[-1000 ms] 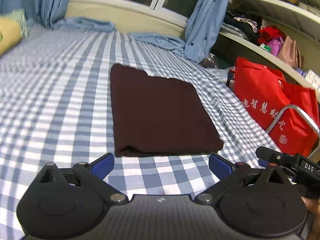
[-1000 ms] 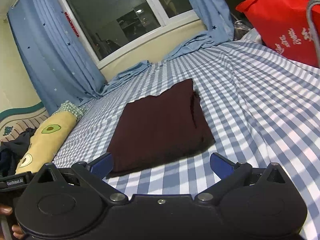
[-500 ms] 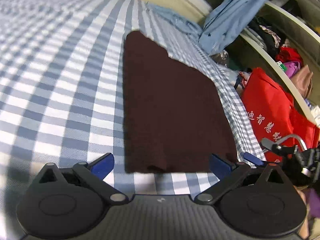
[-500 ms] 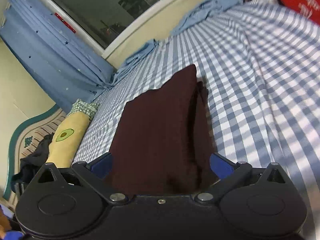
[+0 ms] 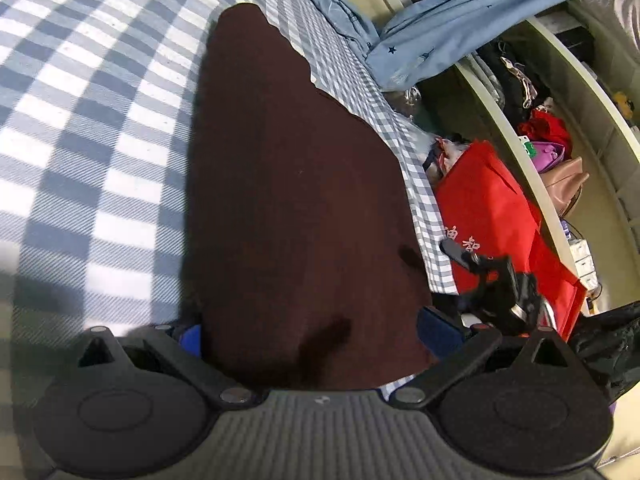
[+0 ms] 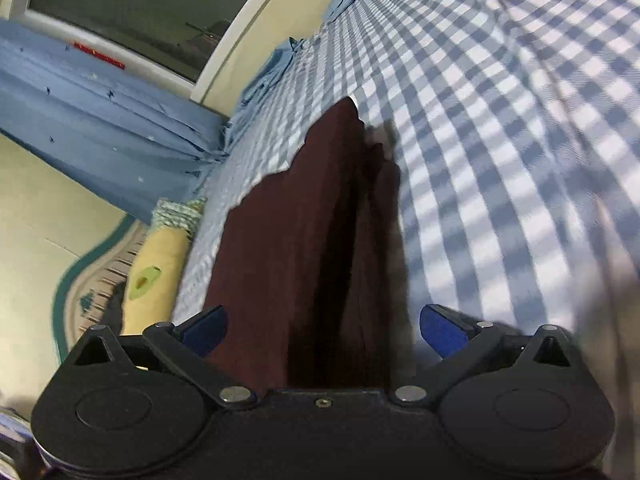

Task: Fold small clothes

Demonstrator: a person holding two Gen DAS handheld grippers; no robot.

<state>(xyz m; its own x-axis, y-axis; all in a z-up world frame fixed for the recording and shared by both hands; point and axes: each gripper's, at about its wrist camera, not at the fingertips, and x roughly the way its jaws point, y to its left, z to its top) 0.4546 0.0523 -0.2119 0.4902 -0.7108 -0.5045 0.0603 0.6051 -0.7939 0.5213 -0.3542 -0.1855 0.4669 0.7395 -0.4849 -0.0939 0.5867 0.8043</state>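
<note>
Here, a dark maroon garment [image 5: 296,184], already folded into a long flat rectangle, lies on a bed covered by a blue-and-white checked sheet [image 5: 88,128]. Its near short edge sits directly ahead of both tools, running in between their fingers.

The left hand-held gripper [image 5: 316,330] is low over that near edge with its blue-padded fingers spread wide, one to each side of the cloth, nothing clamped. The right hand-held gripper [image 6: 324,330] is likewise spread wide, straddling the same end from the garment's other corner; in its view the garment [image 6: 288,248] shows stacked layers with a dark crease running away from the tool, so the open side of the fold faces it. Both tools appear placed to pinch the two near corners together, probably so the end can be lifted and carried away from them for another fold. That is a judgement; neither has closed yet.

Beyond the left tool, to its right, the bed ends, and a red fabric bag [image 5: 492,216] with printed characters stands beside it, with open shelves [image 5: 532,160] of bags and clothes farther right. The other tool shows as a dark shape at the garment's right corner. Ahead and left of the right tool lie a yellow avocado-print pillow [image 6: 156,268], blue star-patterned curtains [image 6: 100,120] and a dark window [image 6: 132,4].
</note>
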